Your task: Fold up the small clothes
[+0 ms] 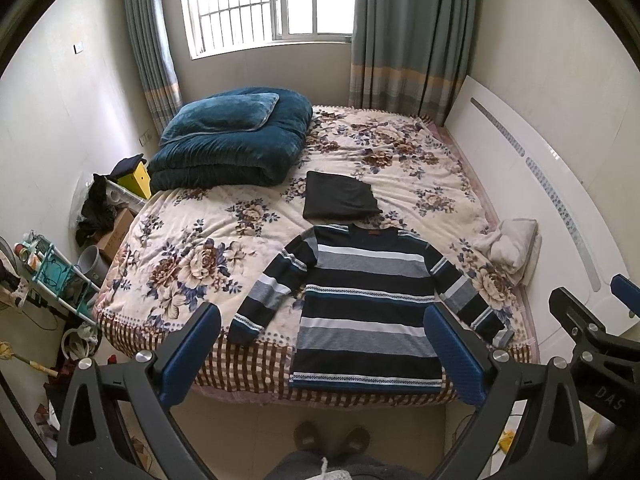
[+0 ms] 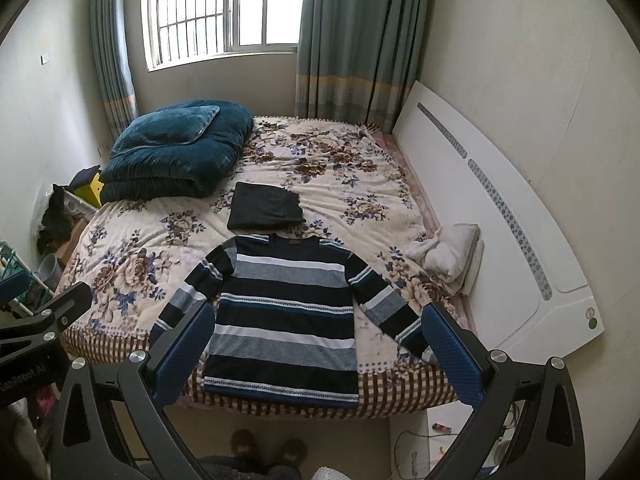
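A striped navy, grey and white sweater (image 1: pixel 366 304) lies flat, face up, at the near edge of the bed (image 1: pixel 192 248), sleeves spread to both sides; it also shows in the right wrist view (image 2: pixel 286 312). A folded black garment (image 1: pixel 340 200) lies just beyond its collar, also in the right wrist view (image 2: pixel 266 206). My left gripper (image 1: pixel 320 356) is open and empty, held above the bed's near edge in front of the sweater's hem. My right gripper (image 2: pixel 316 356) is open and empty at about the same height, to the right of the left one.
A folded teal quilt with a pillow (image 1: pixel 232 148) lies at the bed's far left. A crumpled white cloth (image 1: pixel 508 244) sits by the white headboard (image 1: pixel 540 168) on the right. Clutter, a rack and boxes (image 1: pixel 60 272) fill the floor left of the bed. My slippers (image 1: pixel 332 436) stand on the floor below.
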The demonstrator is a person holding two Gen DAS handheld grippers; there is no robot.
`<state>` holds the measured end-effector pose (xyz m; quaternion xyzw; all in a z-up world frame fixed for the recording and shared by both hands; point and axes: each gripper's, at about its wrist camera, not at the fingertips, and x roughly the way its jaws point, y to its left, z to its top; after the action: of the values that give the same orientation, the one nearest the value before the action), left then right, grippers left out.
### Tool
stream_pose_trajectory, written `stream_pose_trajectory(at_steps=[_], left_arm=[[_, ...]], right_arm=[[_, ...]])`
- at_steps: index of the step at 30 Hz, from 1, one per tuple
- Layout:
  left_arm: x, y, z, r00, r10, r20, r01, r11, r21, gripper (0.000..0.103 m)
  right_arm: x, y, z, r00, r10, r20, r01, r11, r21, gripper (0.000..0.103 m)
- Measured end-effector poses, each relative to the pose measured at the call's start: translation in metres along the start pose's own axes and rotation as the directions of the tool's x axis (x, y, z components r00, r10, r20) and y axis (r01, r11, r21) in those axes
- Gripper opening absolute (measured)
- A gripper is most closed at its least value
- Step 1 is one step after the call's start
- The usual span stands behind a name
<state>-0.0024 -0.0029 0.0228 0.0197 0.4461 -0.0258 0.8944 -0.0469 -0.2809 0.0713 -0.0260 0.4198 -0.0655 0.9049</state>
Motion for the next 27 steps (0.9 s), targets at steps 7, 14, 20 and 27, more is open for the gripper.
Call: stream_pose_trajectory(at_steps=[7,14,20,27], left_arm=[[0.0,-0.003,0.005,1.0,-0.008,-0.003,0.008,1.0,-0.003,0.103],[0.001,-0.009,0.013,1.0,-0.008,0.008,0.008,1.0,-0.001,0.103],[-0.002,-0.017,0.02,1.0,-0.009,0.011,0.009,1.0,-0.003,0.103],[-0.003,-0.014,0.01,1.0,-0.01,0.016,0.01,1.0,-0.003,0.103]], right_arm=[[-0.006,-0.012,0.018,1.0,-0.002,0.011,0.002,1.0,-0.001,0.103],[-0.008,-0.013,0.022,1.0,-0.001,0.019,0.001,1.0,-0.003,0.103],[-0.009,-0.013,0.018,1.0,-0.002,0.023,0.002,1.0,-0.004,0.103],[-0.007,-0.013,0.02,1.0,0.011,0.027,-0.011,1.0,0.011,0.103]])
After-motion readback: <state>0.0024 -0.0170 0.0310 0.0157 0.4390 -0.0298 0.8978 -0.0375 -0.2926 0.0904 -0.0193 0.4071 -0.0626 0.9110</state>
